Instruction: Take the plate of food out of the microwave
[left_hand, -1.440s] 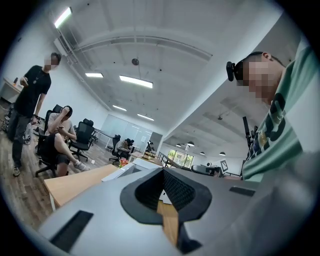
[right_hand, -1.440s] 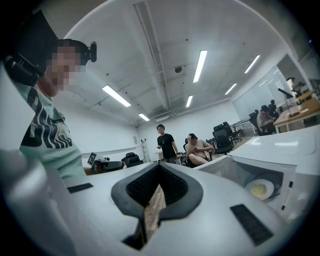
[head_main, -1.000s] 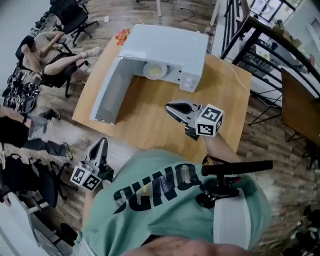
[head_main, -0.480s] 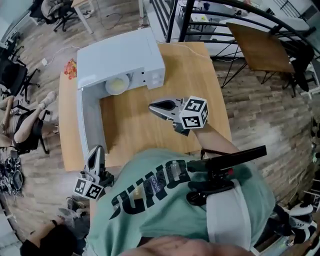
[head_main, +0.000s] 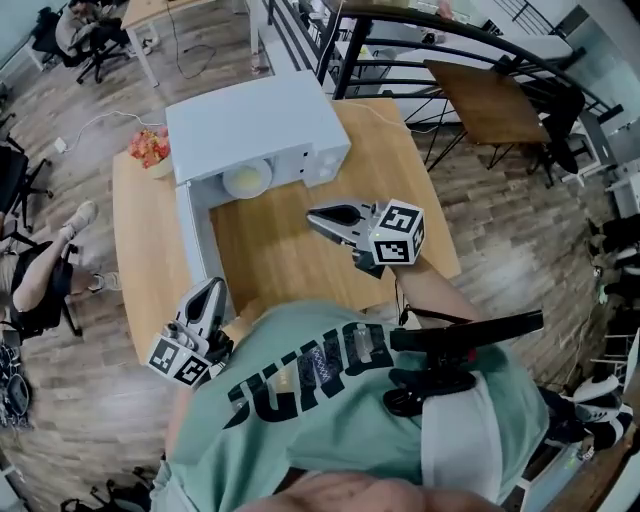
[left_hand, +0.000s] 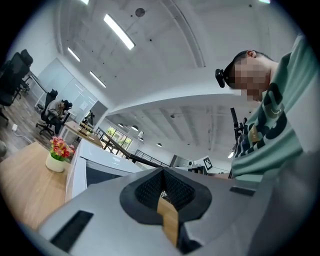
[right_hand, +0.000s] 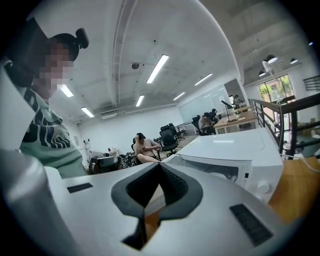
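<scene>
The white microwave (head_main: 255, 120) stands at the far side of the wooden table (head_main: 400, 170), and its door (head_main: 197, 250) is swung open to the left. Inside it sits a pale plate of food (head_main: 247, 180). My right gripper (head_main: 318, 214) hovers over the middle of the table in front of the microwave, jaws together and empty, pointing left toward the door. My left gripper (head_main: 212, 293) is shut and empty at the table's near left edge, by the free end of the door. In the right gripper view the microwave (right_hand: 235, 152) lies ahead of the right gripper (right_hand: 159, 167).
A small pot of red flowers (head_main: 150, 148) stands on the table's far left corner, left of the microwave. A person sits on an office chair (head_main: 40, 280) to the left. Dark metal railings (head_main: 400, 40) and another table (head_main: 495, 100) lie behind.
My left gripper has come in from beside the table to its near left edge, by the end of the open door. The right gripper has shifted a little over the table. My view has swung round.
</scene>
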